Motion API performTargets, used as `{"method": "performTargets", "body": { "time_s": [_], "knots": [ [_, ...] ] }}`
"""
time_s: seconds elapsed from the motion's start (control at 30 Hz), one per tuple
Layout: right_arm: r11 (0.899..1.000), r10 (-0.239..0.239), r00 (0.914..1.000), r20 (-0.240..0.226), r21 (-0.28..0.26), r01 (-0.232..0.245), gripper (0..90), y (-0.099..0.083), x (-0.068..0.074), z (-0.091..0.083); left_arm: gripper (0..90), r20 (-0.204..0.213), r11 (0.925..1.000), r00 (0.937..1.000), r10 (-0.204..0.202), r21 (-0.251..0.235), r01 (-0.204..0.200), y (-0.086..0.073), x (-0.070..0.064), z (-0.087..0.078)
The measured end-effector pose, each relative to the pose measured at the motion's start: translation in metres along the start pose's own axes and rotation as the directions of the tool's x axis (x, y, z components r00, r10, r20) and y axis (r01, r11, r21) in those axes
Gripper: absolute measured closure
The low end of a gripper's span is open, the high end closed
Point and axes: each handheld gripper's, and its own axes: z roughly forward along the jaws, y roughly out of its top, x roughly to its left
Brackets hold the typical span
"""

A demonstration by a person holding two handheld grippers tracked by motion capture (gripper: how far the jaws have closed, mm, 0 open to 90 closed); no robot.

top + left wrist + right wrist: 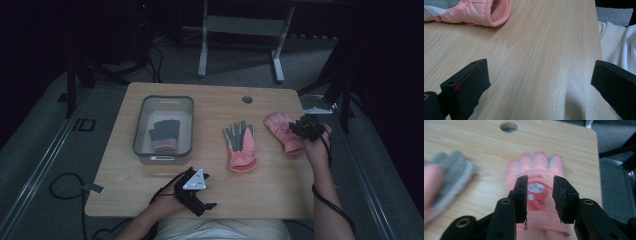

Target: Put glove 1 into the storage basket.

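Note:
A pink glove (278, 126) lies back up at the table's right. My right gripper (301, 128) hovers over its cuff end; in the right gripper view the glove (536, 167) with its round patch shows through the narrow gap of the open gripper (540, 181). A second glove (240, 145), grey palm and pink cuff, lies mid-table; its cuff (486, 12) is far ahead of my left gripper (539, 75). That left gripper (205, 195) rests wide open near the front edge, holding nothing.
A grey bin (162, 99) at the left holds a dark glove with a pink cuff (164, 134). The wooden table (130, 185) has a round hole (247, 99) near its far edge. A white frame (240, 25) stands on the floor beyond.

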Motion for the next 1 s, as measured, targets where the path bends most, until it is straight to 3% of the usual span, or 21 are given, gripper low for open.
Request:
{"method": "performTargets", "body": {
  "time_s": [0.07,0.17,0.33,0.4,0.47,0.6,0.8,1.0],
  "knots": [
    [1.000,0.011,0.9999,-0.014,0.012,-0.010,61.6,0.001,-0.006,0.006,1.5,0.000,1.0000,1.0000,-0.003,-0.002,0.003,0.000,0.000,0.000],
    [0.999,-0.009,0.9998,-0.019,0.050,0.010,59.9,0.001,-0.012,0.018,1.5,0.003,1.0000,1.0000,-0.005,-0.004,0.005,0.000,0.000,-0.001],
    [0.995,-0.030,0.9992,-0.025,0.098,0.032,58.2,-0.002,-0.014,0.035,1.5,0.006,1.0000,1.0000,-0.006,-0.003,0.006,0.000,-0.001,-0.001],
    [0.994,-0.032,0.9981,-0.053,0.099,0.037,58.0,-0.005,-0.013,0.039,1.5,0.009,1.0000,0.9999,-0.005,-0.006,0.005,-0.001,-0.001,0.000],
    [0.990,-0.067,0.9970,-0.038,0.122,0.071,57.7,-0.007,-0.011,0.046,1.5,0.010,1.0000,1.0000,-0.001,0.002,0.001,-0.001,-0.001,0.000],
    [0.987,-0.062,0.9971,-0.045,0.148,0.068,58.7,-0.011,-0.011,0.054,1.5,0.011,1.0000,0.9999,-0.002,-0.003,0.002,0.000,-0.001,0.000],
    [0.991,-0.008,0.9959,-0.090,0.135,0.021,73.9,-0.019,-0.017,0.060,1.5,0.016,1.0000,0.9999,-0.001,-0.005,0.001,-0.001,-0.002,0.000],
    [0.988,-0.020,0.9980,-0.060,0.154,0.029,84.9,-0.015,-0.011,0.059,1.5,0.016,1.0000,0.9999,-0.004,-0.006,0.004,-0.001,-0.001,0.001]
  ]
}}
